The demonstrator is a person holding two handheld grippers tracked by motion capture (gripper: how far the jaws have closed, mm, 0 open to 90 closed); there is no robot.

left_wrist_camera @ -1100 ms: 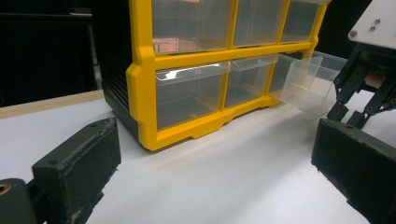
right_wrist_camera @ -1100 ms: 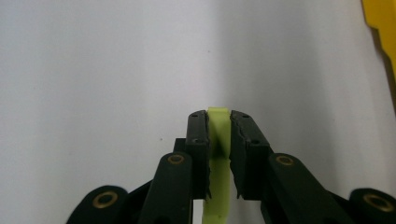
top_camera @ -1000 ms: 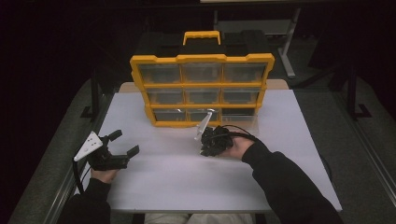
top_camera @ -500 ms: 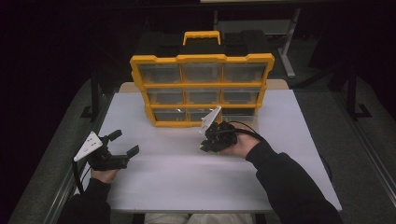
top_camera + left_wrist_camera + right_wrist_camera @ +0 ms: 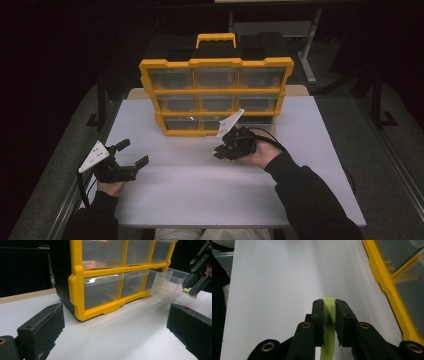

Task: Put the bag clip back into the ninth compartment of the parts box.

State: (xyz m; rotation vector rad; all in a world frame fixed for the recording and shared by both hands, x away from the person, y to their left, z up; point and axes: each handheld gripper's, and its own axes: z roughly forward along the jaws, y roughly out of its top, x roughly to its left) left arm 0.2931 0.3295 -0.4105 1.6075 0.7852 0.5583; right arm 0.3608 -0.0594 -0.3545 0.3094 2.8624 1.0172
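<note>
A yellow-framed plastic organiser cabinet (image 5: 216,95) with nine clear drawers stands on one white table (image 5: 200,190), its bottom-right drawer (image 5: 167,285) pulled out. Before that drawer the right gripper (image 5: 220,150) pinches one thin pale-green strip (image 5: 328,325); left of the cabinet, the left gripper (image 5: 132,155) hangs wide apart, empty.

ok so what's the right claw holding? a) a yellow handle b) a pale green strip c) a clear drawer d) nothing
b, the right claw has its jaws shut on a pale green strip, seen between the jaws in the right gripper view and as a green bit at its tip in the left gripper view.
</note>
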